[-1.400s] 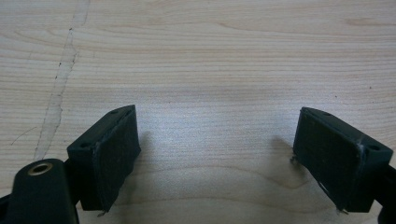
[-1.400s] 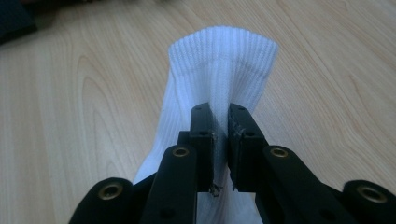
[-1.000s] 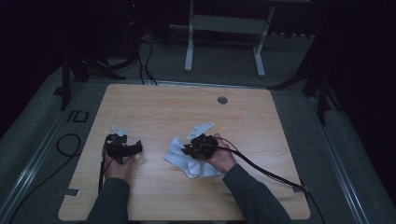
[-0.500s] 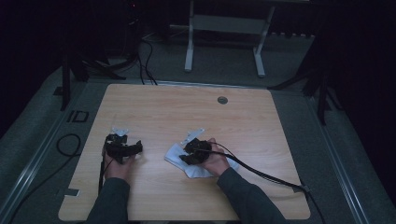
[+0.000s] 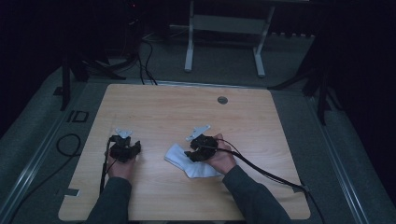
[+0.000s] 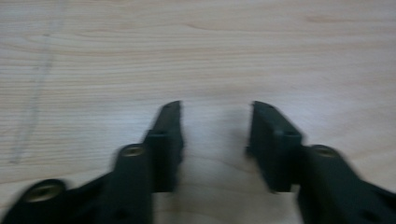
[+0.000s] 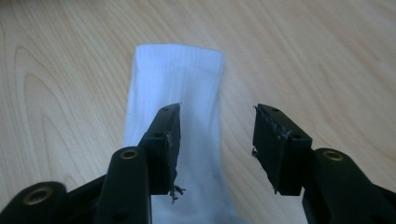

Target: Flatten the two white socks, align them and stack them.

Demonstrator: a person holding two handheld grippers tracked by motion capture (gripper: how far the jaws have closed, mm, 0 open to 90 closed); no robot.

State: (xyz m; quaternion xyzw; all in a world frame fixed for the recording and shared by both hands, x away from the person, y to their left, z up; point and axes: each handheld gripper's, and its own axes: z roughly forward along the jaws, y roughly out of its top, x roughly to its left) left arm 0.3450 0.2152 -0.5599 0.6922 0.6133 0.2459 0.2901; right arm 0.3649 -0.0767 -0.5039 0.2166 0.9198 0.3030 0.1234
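A white sock (image 7: 175, 112) lies flat on the wooden counter (image 5: 261, 121) toward the person's right of centre, and the right gripper (image 7: 217, 140) hangs over it with its jaws spread wide and nothing held (one jaw is above the fabric, the other above bare wood). The left gripper (image 6: 215, 140) sits well apart near the counter's left side, its jaws likewise parted and empty over bare wood.

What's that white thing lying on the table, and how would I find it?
Start at the pale wooden table and look to its near edge, where two hands hold black grippers. Under the right gripper, whose jaws stand open, lies a flat white ribbed sock. It is the only soft white cloth among hard black tools.
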